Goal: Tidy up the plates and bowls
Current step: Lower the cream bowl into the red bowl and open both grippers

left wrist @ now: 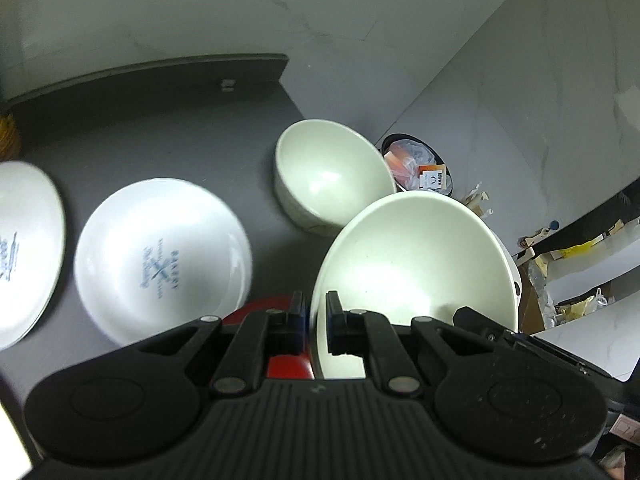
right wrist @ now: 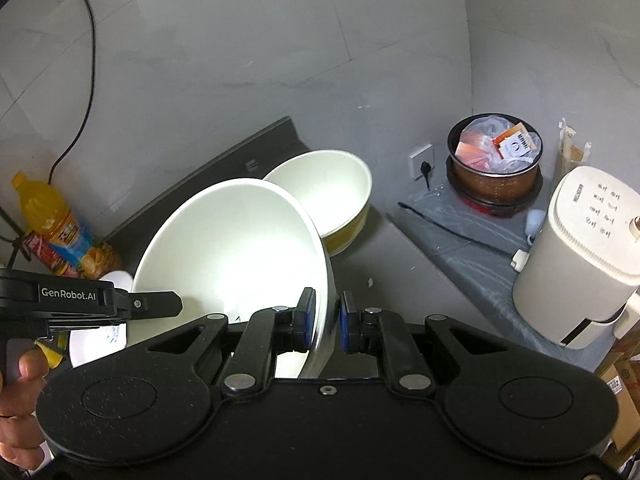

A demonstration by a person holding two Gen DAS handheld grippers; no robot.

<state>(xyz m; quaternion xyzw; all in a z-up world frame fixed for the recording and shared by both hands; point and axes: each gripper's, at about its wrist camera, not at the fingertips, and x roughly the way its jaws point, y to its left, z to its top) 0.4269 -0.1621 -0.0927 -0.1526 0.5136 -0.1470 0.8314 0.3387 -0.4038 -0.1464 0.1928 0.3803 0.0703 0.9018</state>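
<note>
Nearest you, both grippers grasp the same big white bowl (right wrist: 236,248) by opposite sides of its rim: your left gripper (left wrist: 316,320) pinches the left edge, your right gripper (right wrist: 326,322) the right edge, and the bowl is tilted above the dark table (left wrist: 132,128). Your left hand (right wrist: 20,400) shows at the right camera's lower left. Just beyond sits a second bowl (left wrist: 332,180) near the table's far corner. Left of it lie two white plates (left wrist: 160,260) with blue print. Farther off, a juice bottle (right wrist: 52,224) stands by the wall, and a lined pot (right wrist: 496,152) and a white appliance (right wrist: 580,256) are on the floor.
</note>
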